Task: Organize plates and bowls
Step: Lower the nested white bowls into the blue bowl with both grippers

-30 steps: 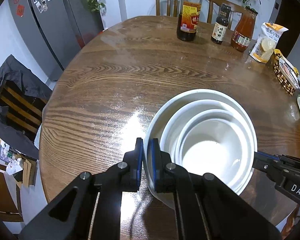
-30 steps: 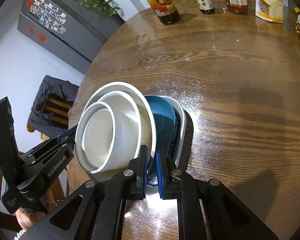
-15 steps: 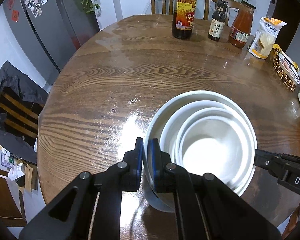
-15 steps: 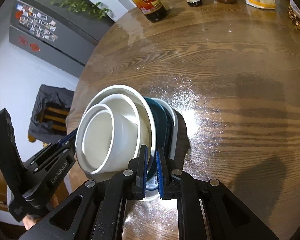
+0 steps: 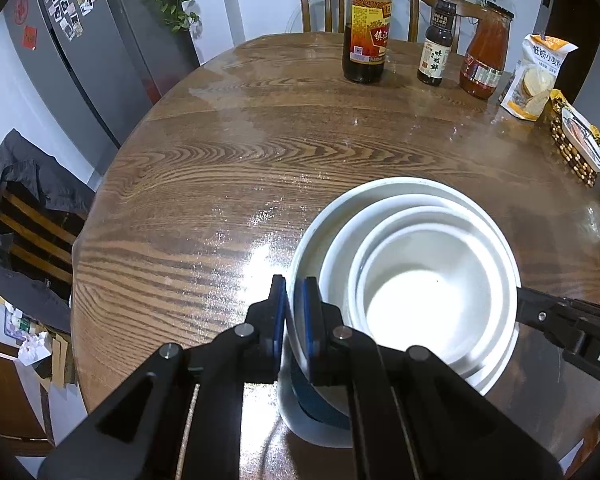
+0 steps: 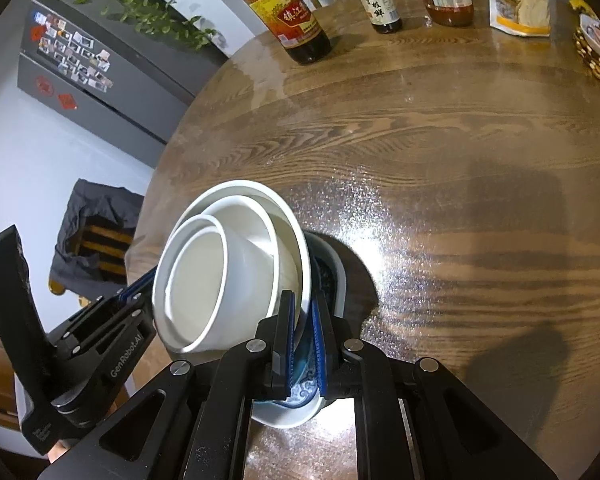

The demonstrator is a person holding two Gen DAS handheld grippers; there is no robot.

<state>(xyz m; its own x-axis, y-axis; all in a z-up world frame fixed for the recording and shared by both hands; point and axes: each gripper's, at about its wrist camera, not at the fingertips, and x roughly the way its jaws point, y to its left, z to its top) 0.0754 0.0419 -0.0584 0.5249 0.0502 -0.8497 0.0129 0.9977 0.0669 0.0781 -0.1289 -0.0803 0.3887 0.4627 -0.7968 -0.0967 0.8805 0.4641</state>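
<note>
The left gripper (image 5: 295, 320) pinches the rim of the white bowls (image 5: 428, 280), three nested together. The right gripper (image 6: 302, 344) pinches the opposite rim. Under them a blue bowl (image 6: 304, 394) and a white plate (image 6: 288, 416) rest on the table (image 5: 260, 168).
</note>
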